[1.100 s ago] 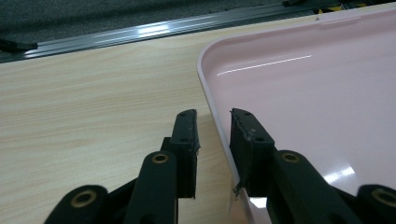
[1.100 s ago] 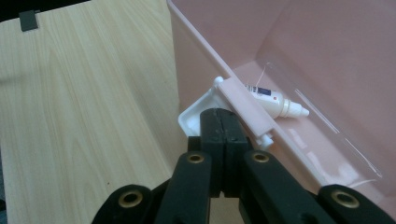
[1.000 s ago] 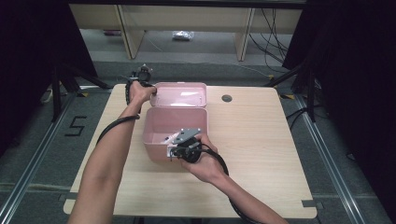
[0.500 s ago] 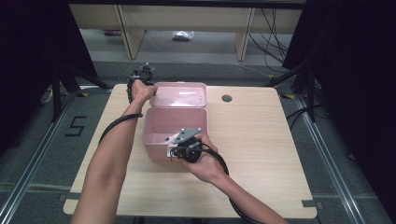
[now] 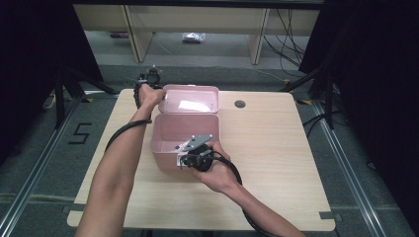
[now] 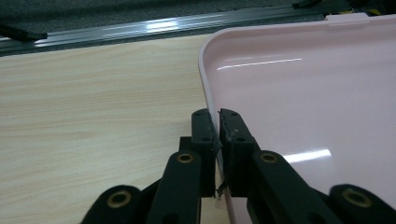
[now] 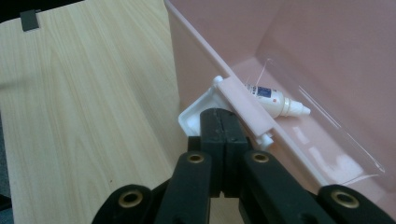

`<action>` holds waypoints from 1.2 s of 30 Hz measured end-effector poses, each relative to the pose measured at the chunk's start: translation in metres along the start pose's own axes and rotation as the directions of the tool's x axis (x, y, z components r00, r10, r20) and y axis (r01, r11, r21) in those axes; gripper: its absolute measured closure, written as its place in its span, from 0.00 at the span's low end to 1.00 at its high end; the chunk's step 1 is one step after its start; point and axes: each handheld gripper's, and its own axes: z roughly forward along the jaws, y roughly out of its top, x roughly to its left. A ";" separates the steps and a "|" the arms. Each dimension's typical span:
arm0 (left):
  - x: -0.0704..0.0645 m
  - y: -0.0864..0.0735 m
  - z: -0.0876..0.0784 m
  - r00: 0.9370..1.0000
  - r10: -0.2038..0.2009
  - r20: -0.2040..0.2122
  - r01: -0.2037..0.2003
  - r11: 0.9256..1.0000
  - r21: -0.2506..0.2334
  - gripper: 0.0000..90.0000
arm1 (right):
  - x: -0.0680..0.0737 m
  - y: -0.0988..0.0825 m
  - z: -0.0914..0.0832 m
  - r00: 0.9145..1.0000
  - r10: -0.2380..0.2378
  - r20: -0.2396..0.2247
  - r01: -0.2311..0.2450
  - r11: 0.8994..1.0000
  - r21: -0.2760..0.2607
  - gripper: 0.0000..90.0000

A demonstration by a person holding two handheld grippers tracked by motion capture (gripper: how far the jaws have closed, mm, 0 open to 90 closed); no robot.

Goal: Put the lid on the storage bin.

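We are working on a pale pink, rectangular plastic box [image 5: 185,140] that is standing on the light wood-grain table [image 5: 276,163] with its hinged pink lid [image 5: 190,100] thrown back flat behind it.

Our left gripper [image 6: 218,135] has just been closing, and its two black jaws are now pinching the thin raised rim of the lid: one jaw is sitting outside the rim over the table, the other inside over the glossy lid surface. In the high view this gripper [image 5: 149,79] is sitting at the lid's far left corner.

Our right gripper [image 7: 223,122] is fully closed, jaws pressed together. Just ahead of its tips lies the white plastic latch [image 7: 205,106] on the box's near wall. The closed tips are meeting its lower edge, though we cannot tell whether they are pinching it or only pressing against it. In the high view this gripper [image 5: 187,157] is sitting at the front wall of the box. Beyond the latch, inside the box, a small white dropper bottle with a printed label [image 7: 275,100] is lying on its side on the floor.

We judge that we are beginning to swing the lid shut. To do it well, we are keeping the right gripper steady as a brace, lifting the rim in an arc about the hinge rather than pulling sideways, and holding the pinch light so the thin rim is not flexing or slipping out.
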 end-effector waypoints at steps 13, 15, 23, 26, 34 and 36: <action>0.000 0.005 -0.012 1.000 -0.001 0.006 0.001 1.000 -0.015 0.96 | 0.001 0.000 -0.001 1.000 0.006 -0.009 -0.006 1.000 0.007 1.00; 0.000 0.005 -0.014 1.000 -0.004 0.010 0.004 1.000 -0.018 0.96 | 0.001 0.000 -0.001 1.000 0.010 -0.006 -0.010 1.000 0.009 1.00; 0.000 0.006 -0.020 1.000 0.019 0.006 -0.019 0.999 -0.043 0.96 | 0.002 0.000 -0.001 1.000 0.016 -0.007 -0.016 1.000 0.011 1.00; -0.003 0.005 -0.024 0.999 -0.031 -0.009 0.030 0.999 -0.039 0.96 | 0.001 0.000 -0.001 1.000 0.010 -0.006 -0.010 1.000 0.010 1.00; 0.000 0.006 -0.028 1.000 0.019 0.015 -0.018 0.996 -0.087 0.96 | 0.001 0.000 0.000 1.000 0.011 -0.003 -0.011 1.000 0.008 1.00; 0.000 0.006 -0.030 1.000 0.019 0.015 -0.017 0.995 -0.098 0.96 | 0.001 0.000 0.000 1.000 0.014 -0.004 -0.014 1.000 0.005 1.00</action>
